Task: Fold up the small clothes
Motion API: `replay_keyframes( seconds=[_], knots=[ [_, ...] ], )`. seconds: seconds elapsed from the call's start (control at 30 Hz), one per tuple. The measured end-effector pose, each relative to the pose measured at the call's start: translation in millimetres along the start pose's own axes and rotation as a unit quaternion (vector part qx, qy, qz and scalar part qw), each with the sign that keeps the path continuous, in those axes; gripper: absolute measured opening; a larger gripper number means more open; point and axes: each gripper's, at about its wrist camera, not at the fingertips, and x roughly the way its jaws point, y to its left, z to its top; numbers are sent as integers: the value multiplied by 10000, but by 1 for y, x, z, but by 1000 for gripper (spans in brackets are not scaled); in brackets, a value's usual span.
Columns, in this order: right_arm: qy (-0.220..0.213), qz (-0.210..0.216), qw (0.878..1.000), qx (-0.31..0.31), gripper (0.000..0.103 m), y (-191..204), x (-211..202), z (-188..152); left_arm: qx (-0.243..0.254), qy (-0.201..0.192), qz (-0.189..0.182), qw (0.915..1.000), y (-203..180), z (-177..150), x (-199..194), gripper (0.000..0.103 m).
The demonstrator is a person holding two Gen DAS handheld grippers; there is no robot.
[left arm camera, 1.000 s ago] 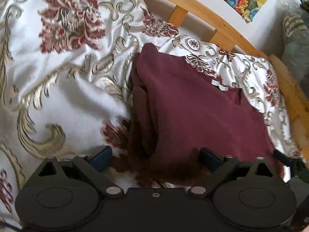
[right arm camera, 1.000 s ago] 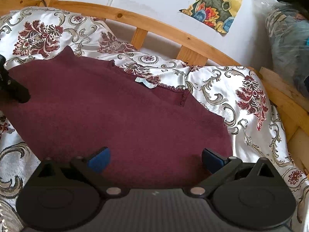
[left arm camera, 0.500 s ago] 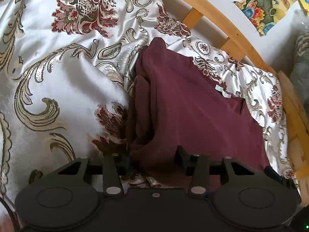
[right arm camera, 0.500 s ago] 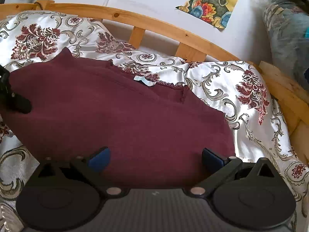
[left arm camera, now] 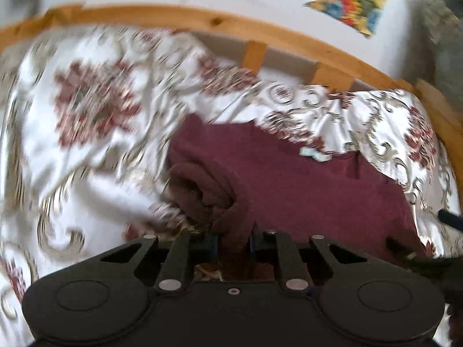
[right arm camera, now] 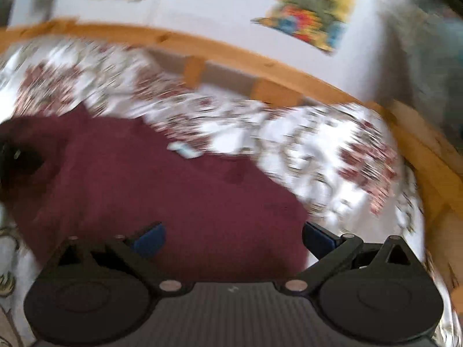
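Observation:
A maroon garment [left arm camera: 303, 185] lies on a floral bedspread, its pale label [left arm camera: 314, 153] near the far edge. My left gripper [left arm camera: 233, 244] is shut on the garment's near left edge, and the cloth bunches into a roll [left arm camera: 202, 188] just beyond it. In the right wrist view the garment [right arm camera: 162, 185] spreads wide. My right gripper [right arm camera: 231, 238] is open over its near right edge, blue pads [right arm camera: 149, 238] apart with nothing between them. The left gripper shows dark at the far left of the right wrist view [right arm camera: 17, 159]. Both views are blurred.
The white, gold and red floral bedspread [left arm camera: 95, 110] covers the bed. A wooden slatted rail [left arm camera: 260, 31] curves along the far side. Colourful pictures [right arm camera: 312, 20] hang on the white wall. A grey bundle [right arm camera: 434, 66] sits at the far right.
My left gripper has shut on the garment's left edge and lifted, bunching the cloth. My right gripper stays open. Both cameras have swung, so both views blur.

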Motion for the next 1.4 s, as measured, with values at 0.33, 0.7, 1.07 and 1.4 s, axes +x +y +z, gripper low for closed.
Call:
replay_keyframes(
  seconds=[0.33, 0.7, 1.07, 1.4],
  knots=[
    [414, -426, 9807, 1865, 103, -109, -1, -27, 1719, -299, -259, 9843, -109, 32, -8, 16],
    [255, -528, 9674, 2465, 103, -152, -5, -45, 3128, 32, -1358, 9401, -207, -29, -2, 15],
    [-235, 1036, 9225, 3712, 103, -173, 5, -57, 3077, 45, -1376, 9415, -202, -52, -3, 60],
    [-521, 1364, 9535, 2638, 67, -126, 41, -20, 3213, -183, -1267, 9383, -190, -62, -15, 61]
  ],
)
